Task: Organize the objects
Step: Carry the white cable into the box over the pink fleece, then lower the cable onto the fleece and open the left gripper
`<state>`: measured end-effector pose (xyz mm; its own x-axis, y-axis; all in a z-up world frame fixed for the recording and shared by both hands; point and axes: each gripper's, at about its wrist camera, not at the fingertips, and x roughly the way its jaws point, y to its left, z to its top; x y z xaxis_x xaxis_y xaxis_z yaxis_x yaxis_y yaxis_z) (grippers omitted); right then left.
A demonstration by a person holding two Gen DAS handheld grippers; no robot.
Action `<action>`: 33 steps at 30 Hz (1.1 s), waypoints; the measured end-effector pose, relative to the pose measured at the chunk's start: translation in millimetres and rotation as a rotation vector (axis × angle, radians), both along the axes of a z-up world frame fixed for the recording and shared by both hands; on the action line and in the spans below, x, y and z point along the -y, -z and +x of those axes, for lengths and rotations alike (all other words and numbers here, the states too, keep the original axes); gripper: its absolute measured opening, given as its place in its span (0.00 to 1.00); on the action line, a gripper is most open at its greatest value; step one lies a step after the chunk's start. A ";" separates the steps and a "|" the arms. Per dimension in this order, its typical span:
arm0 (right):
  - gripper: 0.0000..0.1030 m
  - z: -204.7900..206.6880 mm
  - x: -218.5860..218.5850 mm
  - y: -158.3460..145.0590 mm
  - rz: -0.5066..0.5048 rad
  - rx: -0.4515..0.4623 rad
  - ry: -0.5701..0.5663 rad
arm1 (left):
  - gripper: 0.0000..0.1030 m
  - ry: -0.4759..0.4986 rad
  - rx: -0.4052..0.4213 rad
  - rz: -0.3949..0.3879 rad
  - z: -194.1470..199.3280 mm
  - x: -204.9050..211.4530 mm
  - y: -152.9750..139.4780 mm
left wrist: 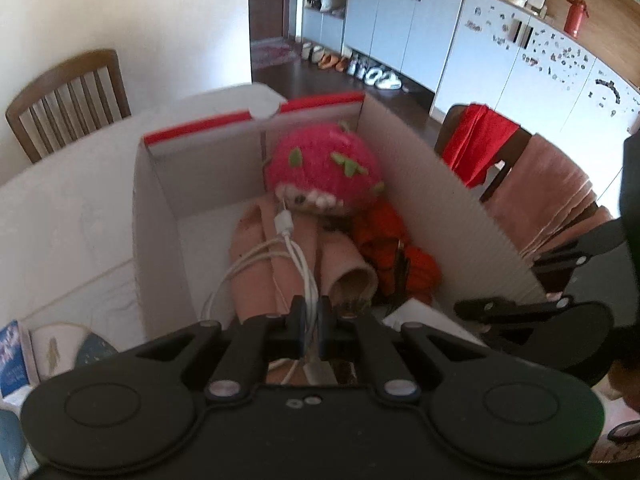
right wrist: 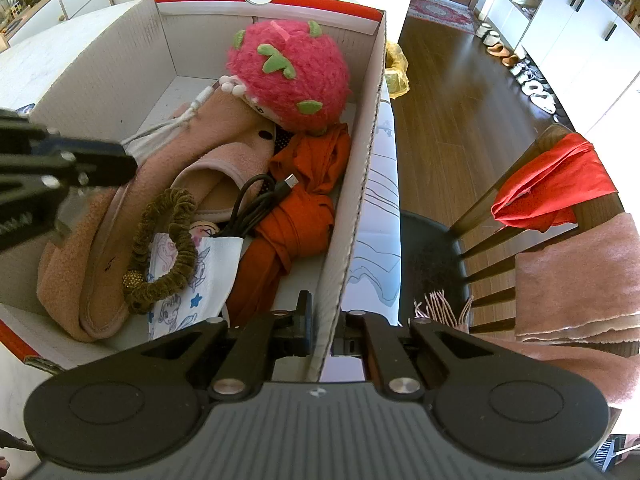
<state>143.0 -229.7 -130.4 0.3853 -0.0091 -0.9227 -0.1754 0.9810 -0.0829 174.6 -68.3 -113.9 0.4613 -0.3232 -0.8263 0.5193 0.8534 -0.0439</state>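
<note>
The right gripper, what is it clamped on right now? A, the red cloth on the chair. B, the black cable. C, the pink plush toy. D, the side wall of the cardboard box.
D: in the right wrist view the right gripper has one finger inside and one outside the cardboard box, shut on its side wall; the black cable and pink plush toy lie untouched inside.

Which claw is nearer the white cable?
Left. The left claw is shut on the white cable over the box; the right claw clamps the box wall, apart from it.
</note>
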 end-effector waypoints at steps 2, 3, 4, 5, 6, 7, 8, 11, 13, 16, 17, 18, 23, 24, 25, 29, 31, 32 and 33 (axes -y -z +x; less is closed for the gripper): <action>0.06 0.0 0.1 -0.3 0.000 0.000 0.000 | 0.03 0.008 -0.013 0.006 -1.0 0.2 3.0; 0.06 0.2 0.1 0.1 0.001 0.000 0.001 | 0.03 0.011 -0.022 0.005 -1.6 0.7 3.8; 0.06 0.4 0.0 0.6 0.001 0.000 0.000 | 0.03 0.011 -0.032 0.002 -1.3 0.6 5.3; 0.06 0.4 0.2 0.6 0.000 0.000 0.000 | 0.03 0.009 -0.042 0.000 -0.7 0.8 6.9; 0.06 0.4 0.2 0.8 0.000 0.000 0.000 | 0.03 0.008 -0.049 -0.001 -0.6 0.9 7.7; 0.06 0.4 0.4 0.4 0.000 0.000 0.000 | 0.03 0.009 -0.056 -0.001 -0.5 0.8 9.2; 0.06 0.4 0.4 0.5 0.001 0.000 0.000 | 0.03 0.009 -0.065 0.001 -0.1 1.0 10.7; 0.06 0.4 0.4 0.4 0.001 0.000 -0.001 | 0.09 0.009 -0.092 0.000 0.1 1.1 16.1; 0.06 0.5 0.5 0.6 0.001 -0.001 0.000 | 0.11 0.010 -0.101 -0.001 -0.9 1.6 18.4; 0.06 0.8 0.4 1.6 0.001 -0.001 -0.001 | 0.17 0.012 -0.109 -0.005 -1.8 1.7 19.1; 0.06 0.7 0.4 1.5 0.001 -0.001 -0.001 | 0.17 0.012 -0.111 -0.009 -1.9 1.4 18.8; 0.06 0.9 0.1 2.0 0.001 -0.001 -0.001 | 0.20 0.013 -0.114 -0.012 -2.4 1.2 18.3; 0.06 1.2 -0.2 3.2 0.001 -0.001 -0.001 | 0.37 0.025 -0.122 -0.045 -7.7 -0.5 13.8; 0.06 1.2 0.4 2.9 0.002 -0.001 -0.001 | 0.37 0.026 -0.121 -0.049 -9.0 -0.8 12.7; 0.06 1.1 0.6 2.8 0.002 -0.001 -0.001 | 0.38 0.025 -0.117 -0.055 -10.6 -1.5 11.1; 0.06 1.3 -0.2 3.9 0.003 -0.002 -0.001 | 0.43 0.024 -0.098 -0.078 -17.0 -5.6 1.7; 0.06 1.4 -0.5 4.2 0.003 -0.002 -0.001 | 0.46 0.022 -0.082 -0.084 -20.7 -8.0 -3.6; 0.06 1.3 0.0 3.6 0.003 -0.002 0.000 | 0.47 0.020 -0.074 -0.084 -22.1 -8.6 -6.0; 0.06 1.4 -0.2 3.8 0.003 -0.002 -0.001 | 0.48 0.017 -0.065 -0.083 -23.6 -9.7 -9.0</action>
